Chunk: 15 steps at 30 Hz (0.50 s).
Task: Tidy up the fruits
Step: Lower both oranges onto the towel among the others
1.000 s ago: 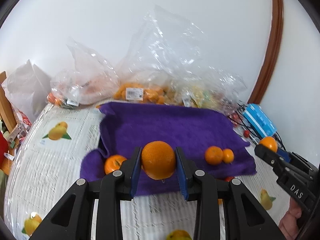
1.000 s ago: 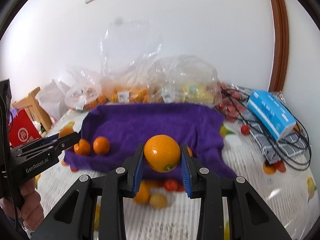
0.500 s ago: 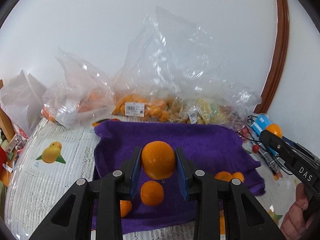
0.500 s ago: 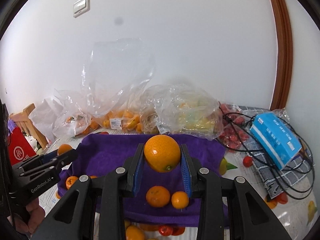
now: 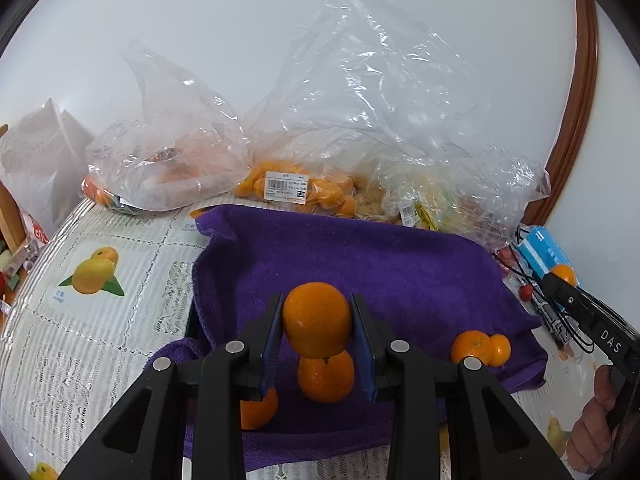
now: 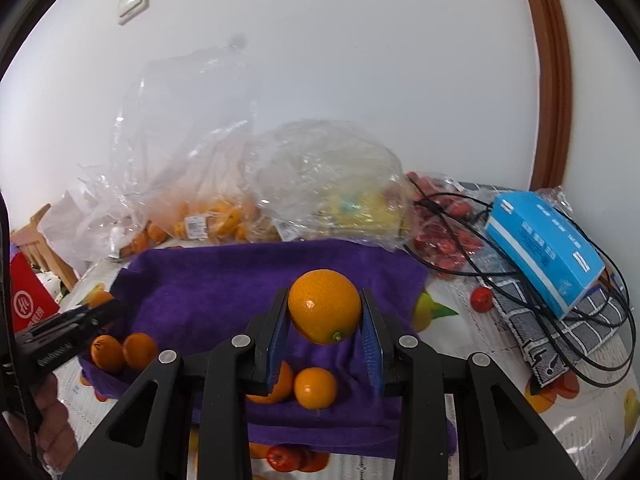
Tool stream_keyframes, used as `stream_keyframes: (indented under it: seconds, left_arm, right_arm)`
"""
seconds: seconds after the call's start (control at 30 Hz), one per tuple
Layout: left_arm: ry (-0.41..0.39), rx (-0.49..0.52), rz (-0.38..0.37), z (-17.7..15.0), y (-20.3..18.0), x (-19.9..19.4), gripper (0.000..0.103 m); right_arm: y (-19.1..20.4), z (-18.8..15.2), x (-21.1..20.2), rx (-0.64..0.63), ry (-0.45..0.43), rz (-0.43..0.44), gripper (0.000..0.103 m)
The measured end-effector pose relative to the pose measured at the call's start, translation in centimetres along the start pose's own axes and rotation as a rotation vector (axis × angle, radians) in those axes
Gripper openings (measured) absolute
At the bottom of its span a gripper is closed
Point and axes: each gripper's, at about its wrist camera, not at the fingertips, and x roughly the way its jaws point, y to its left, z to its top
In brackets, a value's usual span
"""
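My left gripper (image 5: 317, 322) is shut on an orange (image 5: 317, 319) and holds it above the near left part of a purple towel (image 5: 360, 268). Two oranges (image 5: 326, 376) lie on the towel below it, and two more (image 5: 480, 347) lie at the towel's right. My right gripper (image 6: 325, 314) is shut on another orange (image 6: 325, 311) above the towel's (image 6: 224, 280) near right part, over two oranges (image 6: 315, 387). Two oranges (image 6: 124, 352) lie at the towel's left. Each gripper shows at the edge of the other's view.
Clear plastic bags of oranges (image 5: 296, 190) and other fruit (image 6: 348, 208) stand behind the towel against the wall. A blue box (image 6: 544, 240) and black cables (image 6: 592, 320) lie on the right. Small red fruits (image 6: 288, 456) lie at the towel's front edge.
Both grippers have come down lower over the towel with their oranges still held. The oranges lying on the towel now sit closer beneath the jaws.
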Motion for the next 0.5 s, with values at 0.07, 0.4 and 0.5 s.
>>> stream_keyframes:
  seconds: [0.07, 0.4, 0.5]
  left_arm:
    - [0.001, -0.007, -0.003, 0.0, 0.1, 0.0, 0.031]
    - [0.009, -0.014, -0.003, 0.0, 0.2, 0.4, 0.031]
    - [0.01, -0.009, -0.002, 0.0, 0.1, 0.5, 0.031]
  right_arm:
    - [-0.3, 0.0, 0.2, 0.009, 0.005, -0.006, 0.034]
    - [0.2, -0.9, 2.0, 0.03, 0.082, 0.061, 0.034]
    - [0.7, -1.4, 2.9, 0.023, 0.113, 0.07, 0.034]
